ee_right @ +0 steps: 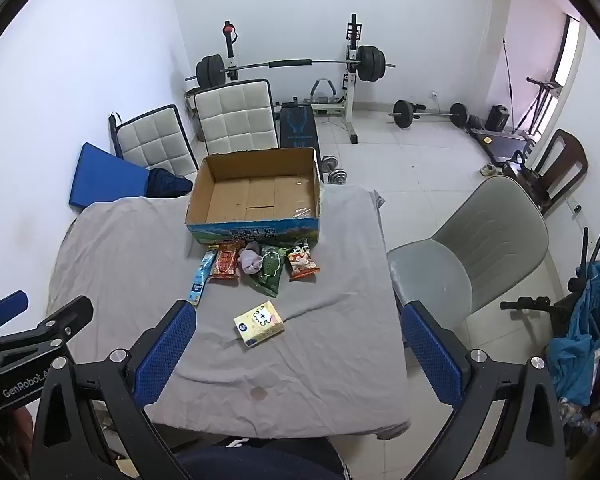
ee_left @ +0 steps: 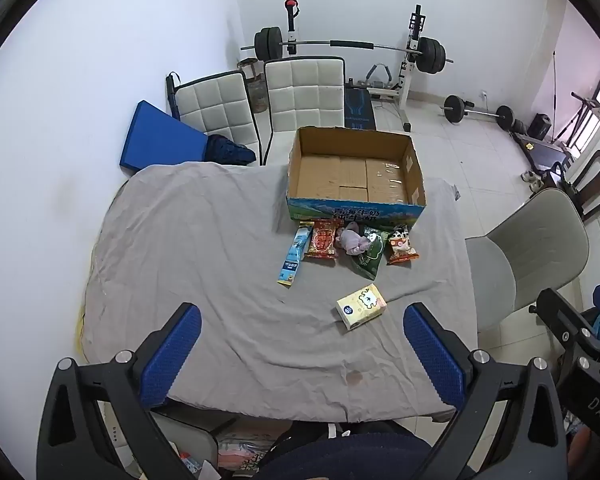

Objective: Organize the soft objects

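An open cardboard box [ee_left: 356, 142] [ee_right: 256, 168] stands at the far side of a table draped in grey cloth [ee_left: 204, 248] [ee_right: 132, 252]. In front of the box lie a long blue packet [ee_left: 293, 255] [ee_right: 201, 276], a red snack bag [ee_left: 322, 239] [ee_right: 225, 264], a pale pink soft bundle [ee_left: 352, 239] [ee_right: 251, 261], a green bag [ee_left: 370, 254] [ee_right: 270, 272] and an orange cartoon bag [ee_left: 401, 245] [ee_right: 301, 263]. A yellow tissue pack [ee_left: 361, 306] [ee_right: 259, 323] lies nearer. My left gripper [ee_left: 302, 322] and right gripper [ee_right: 298, 320] hover open above the near table edge, holding nothing.
A grey chair [ee_left: 528, 256] [ee_right: 468, 260] stands at the table's right side. Two white padded chairs [ee_left: 304, 92] [ee_right: 236, 118] and a blue mat [ee_left: 160, 140] sit behind the table. A barbell rack [ee_left: 348, 46] and dumbbells [ee_right: 430, 112] fill the back of the room.
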### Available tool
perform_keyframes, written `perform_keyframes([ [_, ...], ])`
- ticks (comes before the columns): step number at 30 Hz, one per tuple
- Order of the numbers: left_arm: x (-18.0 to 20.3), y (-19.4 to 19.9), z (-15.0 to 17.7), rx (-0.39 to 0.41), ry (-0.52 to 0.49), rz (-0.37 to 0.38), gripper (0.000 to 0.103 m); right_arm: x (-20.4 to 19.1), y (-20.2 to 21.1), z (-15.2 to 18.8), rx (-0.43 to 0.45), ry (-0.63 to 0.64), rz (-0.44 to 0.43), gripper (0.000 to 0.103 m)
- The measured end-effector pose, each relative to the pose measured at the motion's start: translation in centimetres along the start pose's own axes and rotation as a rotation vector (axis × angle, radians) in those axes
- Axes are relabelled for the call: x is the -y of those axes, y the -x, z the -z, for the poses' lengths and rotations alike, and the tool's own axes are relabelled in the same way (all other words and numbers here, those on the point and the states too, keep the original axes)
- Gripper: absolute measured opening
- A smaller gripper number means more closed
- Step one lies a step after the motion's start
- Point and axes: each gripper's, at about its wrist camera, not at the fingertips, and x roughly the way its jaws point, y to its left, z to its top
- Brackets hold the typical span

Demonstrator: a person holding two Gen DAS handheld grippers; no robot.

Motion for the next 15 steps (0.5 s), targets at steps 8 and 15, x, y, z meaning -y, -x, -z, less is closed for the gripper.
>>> perform_keyframes([
  [8, -0.28, 0.28, -0.25, 0.005, 0.004, 0.012, 0.103, -0.28, -0.01, -0.15, 0.004, 0.012, 0.033, 0.103],
  [15, 0.3, 0.92, -0.36, 0.028, 0.004, -0.006, 0.103, 0.04, 0.39, -0.34, 0.006, -0.002, 0.016, 0.103],
])
